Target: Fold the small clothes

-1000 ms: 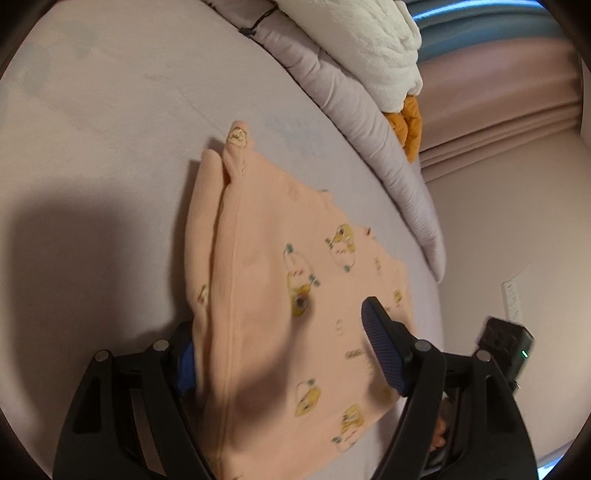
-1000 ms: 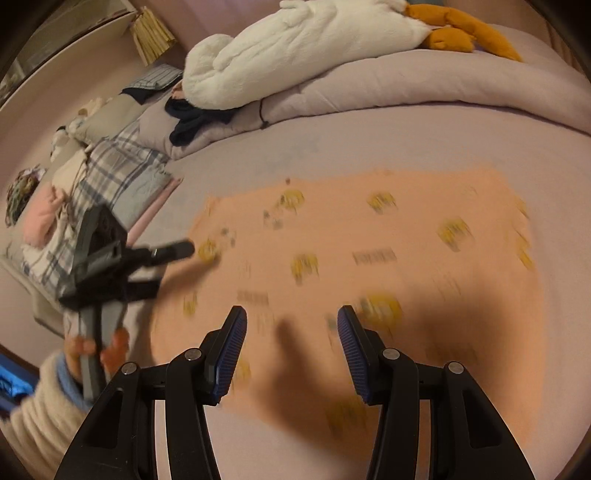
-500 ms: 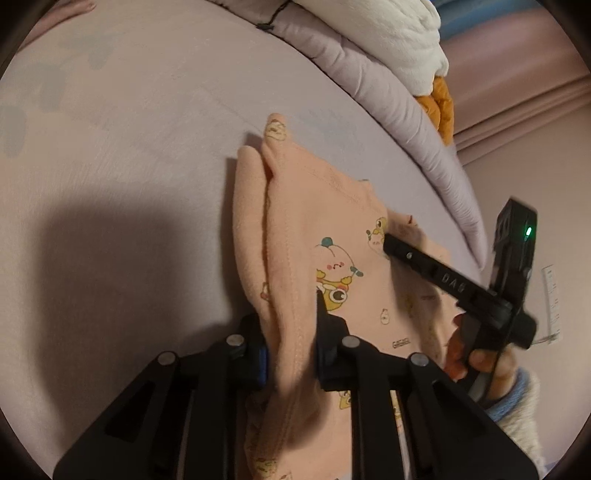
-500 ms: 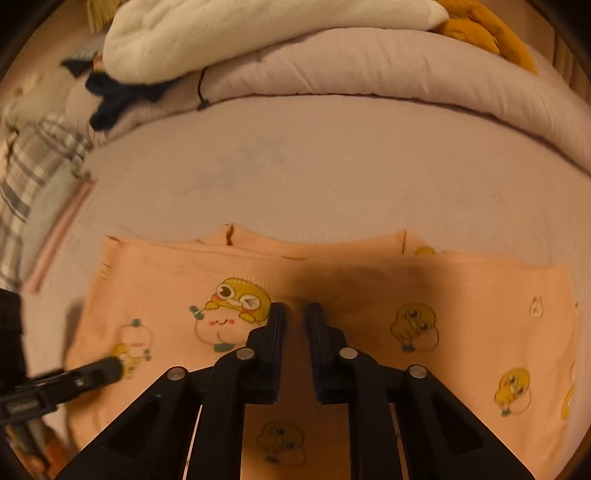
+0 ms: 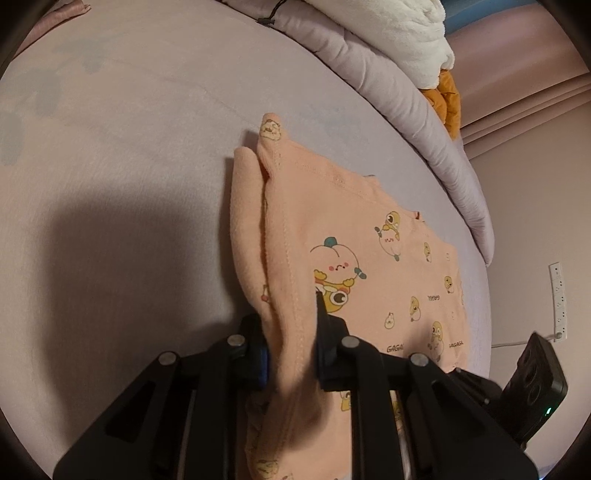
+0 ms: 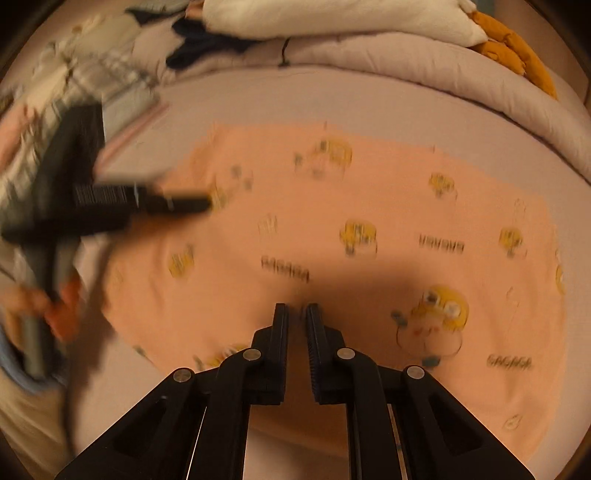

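Two grippers: both had just closed on cloth.
Left gripper [image 5: 291,328]: clamped on a raised ridge of the peach garment [image 5: 388,258], which ran ahead of its fingers.
Right gripper [image 6: 296,314]: nearly shut, a pinch of garment [image 6: 369,206] apparently between the fingertips; view blurred.
Garment: lay spread on the bed sheet [image 5: 129,147].
Meaning: probably both holds set, fold-over due next.

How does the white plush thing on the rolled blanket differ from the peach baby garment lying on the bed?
The white plush is bulky, fluffy and plain white with orange parts; the peach garment is thin and printed with small cartoon figures. The plush rests on top of the rolled blanket at the bed's far edge; the garment lies folded on the sheet, one edge pinched in the left claw. Both are soft fabric.
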Available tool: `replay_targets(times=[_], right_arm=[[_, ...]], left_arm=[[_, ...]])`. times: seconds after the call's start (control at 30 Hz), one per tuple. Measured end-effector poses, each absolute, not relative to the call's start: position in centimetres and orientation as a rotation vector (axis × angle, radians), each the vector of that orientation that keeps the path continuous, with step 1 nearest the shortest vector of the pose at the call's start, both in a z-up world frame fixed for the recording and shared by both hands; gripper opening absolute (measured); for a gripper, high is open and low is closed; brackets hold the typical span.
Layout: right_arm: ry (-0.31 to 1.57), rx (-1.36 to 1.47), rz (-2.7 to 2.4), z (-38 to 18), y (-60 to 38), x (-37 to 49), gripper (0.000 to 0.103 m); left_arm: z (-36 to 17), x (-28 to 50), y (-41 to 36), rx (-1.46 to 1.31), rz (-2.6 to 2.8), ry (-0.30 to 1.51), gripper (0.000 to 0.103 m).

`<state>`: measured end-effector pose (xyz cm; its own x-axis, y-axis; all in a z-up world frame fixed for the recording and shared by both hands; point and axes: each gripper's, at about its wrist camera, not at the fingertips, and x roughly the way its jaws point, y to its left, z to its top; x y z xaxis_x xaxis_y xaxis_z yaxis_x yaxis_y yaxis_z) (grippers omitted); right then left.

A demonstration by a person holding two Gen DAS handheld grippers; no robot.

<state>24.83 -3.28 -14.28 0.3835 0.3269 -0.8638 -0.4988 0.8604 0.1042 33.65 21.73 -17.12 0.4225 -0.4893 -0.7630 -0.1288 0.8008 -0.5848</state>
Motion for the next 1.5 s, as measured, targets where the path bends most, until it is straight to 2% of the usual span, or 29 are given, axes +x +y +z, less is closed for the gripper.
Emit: replay_targets(times=[0.1, 0.23, 0.37, 0.4, 0.47, 0.53, 0.7, 0.8, 0.87, 1.07, 1.23, 1.4, 1.5], right_arm=[[1.055, -0.159, 0.532, -14.1, -3.7, 24.8, 0.013], [1.123, 0.134, 0.604, -13.3, -7.3, 26.3, 0.013], [1.086, 0.339, 0.617, -13.0, -11.0, 26.6, 0.016], [1.08, 0.409, 0.626, -13.1, -12.1, 26.8, 0.019], [1.07, 0.511, 0.652, -13.3, -13.1, 26.8, 0.038], [1.045, 0.664, 0.696, -13.6, -14.8, 27.2, 0.047], [1.011, 0.937, 0.721, -14.6, -17.2, 29.2, 0.051], [0.999, 1.025, 0.722, -14.9, -18.8, 29.6, 0.062], [1.001, 1.093, 0.727, -15.5, -20.1, 30.3, 0.071], [1.077, 1.176, 0.721, -17.5, -20.7, 31.6, 0.071], [1.085, 1.158, 0.718, -17.4, -20.3, 31.6, 0.071], [1.142, 1.01, 0.657, -16.6, -18.0, 33.0, 0.07], [1.172, 0.885, 0.594, -16.2, -16.6, 33.4, 0.058]], left_arm=[[-16.3, 34.1, 20.9, -0.62, -0.214, 1.144, 0.016], [-14.5, 33.7, 19.9, -0.614, -0.238, 1.112, 0.013], [-11.8, 33.6, 17.6, -0.557, -0.257, 1.079, 0.013], [-11.2, 33.7, 16.9, -0.535, -0.264, 1.076, 0.013], [-9.9, 33.8, 15.0, -0.468, -0.272, 1.072, 0.013], [-8.8, 34.1, 12.4, -0.407, -0.295, 1.074, 0.015], [-8.4, 35.5, 6.9, -0.296, -0.334, 1.118, 0.017], [-9.7, 36.6, 3.0, -0.249, -0.388, 1.184, 0.02], [-10.8, 37.1, 1.3, -0.244, -0.45, 1.232, 0.034], [-11.9, 37.4, 0.2, -0.311, -0.546, 1.266, 0.037], [-11.1, 35.9, 3.9, -0.348, -0.508, 1.221, 0.037], [-12.0, 33.0, 9.2, -0.393, -0.422, 1.197, 0.042], [-13.2, 31.3, 11.7, -0.428, -0.385, 1.212, 0.042]])
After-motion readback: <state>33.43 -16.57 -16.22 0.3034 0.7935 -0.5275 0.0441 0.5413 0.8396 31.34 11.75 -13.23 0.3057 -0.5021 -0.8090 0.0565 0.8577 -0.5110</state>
